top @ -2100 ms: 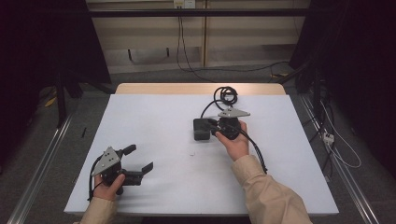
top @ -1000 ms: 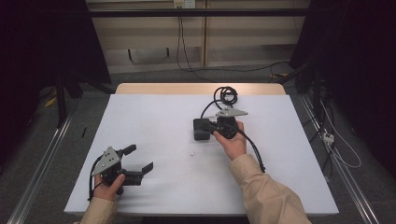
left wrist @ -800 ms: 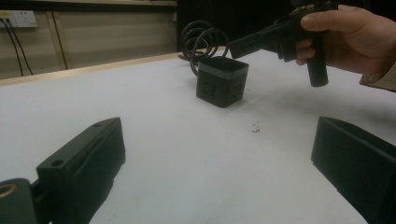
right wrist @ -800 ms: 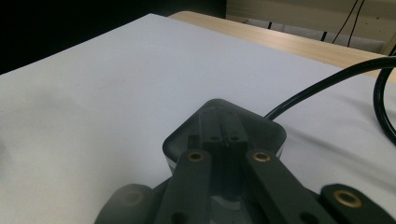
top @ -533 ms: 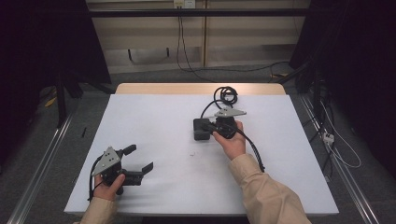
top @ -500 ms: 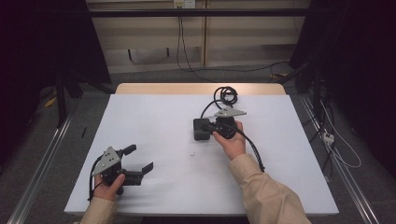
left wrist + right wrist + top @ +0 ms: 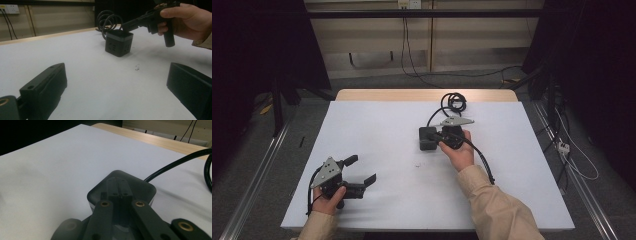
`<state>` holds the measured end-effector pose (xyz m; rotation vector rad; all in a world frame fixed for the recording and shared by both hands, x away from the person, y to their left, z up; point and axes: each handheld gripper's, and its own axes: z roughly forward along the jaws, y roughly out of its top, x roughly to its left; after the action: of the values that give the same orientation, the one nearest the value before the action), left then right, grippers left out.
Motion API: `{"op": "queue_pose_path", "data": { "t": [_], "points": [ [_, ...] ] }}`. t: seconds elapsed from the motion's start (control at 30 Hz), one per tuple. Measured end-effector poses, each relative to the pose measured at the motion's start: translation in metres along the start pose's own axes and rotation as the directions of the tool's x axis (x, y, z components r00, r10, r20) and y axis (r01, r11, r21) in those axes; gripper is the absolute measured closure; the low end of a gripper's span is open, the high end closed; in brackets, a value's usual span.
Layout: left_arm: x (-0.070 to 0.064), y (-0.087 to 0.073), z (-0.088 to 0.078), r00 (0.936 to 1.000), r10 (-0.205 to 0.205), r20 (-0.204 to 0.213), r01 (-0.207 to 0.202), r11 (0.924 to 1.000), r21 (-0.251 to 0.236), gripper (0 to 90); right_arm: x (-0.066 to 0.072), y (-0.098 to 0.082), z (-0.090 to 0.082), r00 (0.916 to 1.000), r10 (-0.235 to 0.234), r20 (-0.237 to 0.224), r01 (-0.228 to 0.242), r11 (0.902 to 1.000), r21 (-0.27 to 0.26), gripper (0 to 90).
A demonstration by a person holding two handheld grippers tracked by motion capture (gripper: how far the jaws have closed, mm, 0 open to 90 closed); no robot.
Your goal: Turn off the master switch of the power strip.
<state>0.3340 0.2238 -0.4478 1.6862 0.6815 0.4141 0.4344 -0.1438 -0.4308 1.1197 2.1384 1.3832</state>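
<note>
the socket cube [image 7: 428, 138] sits right of centre on the table [image 7: 377, 120] (its coiled cable [image 7: 453, 101] behind it).

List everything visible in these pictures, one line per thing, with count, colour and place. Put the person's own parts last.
power cube: one, black, mid-table, under the right gripper's closed tips.
cube's cable: one, black, coiled near the far edge.
table: one, white top, wooden far edge.
small speck: one, dark, near the table's middle.
left gripper: one, black, jaws open, near left corner.
right gripper: one, black, jaws shut, tips over the cube.
right sleeve: one, beige.
</note>
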Motion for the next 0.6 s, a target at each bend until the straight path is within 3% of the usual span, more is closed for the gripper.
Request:
{"op": "queue_pose_path", "data": {
  "t": [0.27,0.4,0.6],
  "points": [
    [-0.0001,0.0000,0.0002,1.0000,0.000,0.000,0.000,1.0000,0.000,2.8,0.0018,-0.0002,0.0017,0.9999,-0.012,-0.003,0.012,0.9999,0.007,90.0],
    [0.0001,0.0000,0.0004,1.0000,0.004,0.002,-0.004,1.0000,0.001,2.8,0.0023,0.0000,0.0021,1.0000,0.008,-0.001,-0.008,0.9999,0.010,90.0],
    [-0.0005,-0.0001,0.0009,1.0000,0.005,0.006,-0.005,1.0000,0.001,2.8,0.0079,0.0014,0.0024,0.9979,-0.056,0.033,0.055,0.9982,0.024,90.0]
  ]
}}
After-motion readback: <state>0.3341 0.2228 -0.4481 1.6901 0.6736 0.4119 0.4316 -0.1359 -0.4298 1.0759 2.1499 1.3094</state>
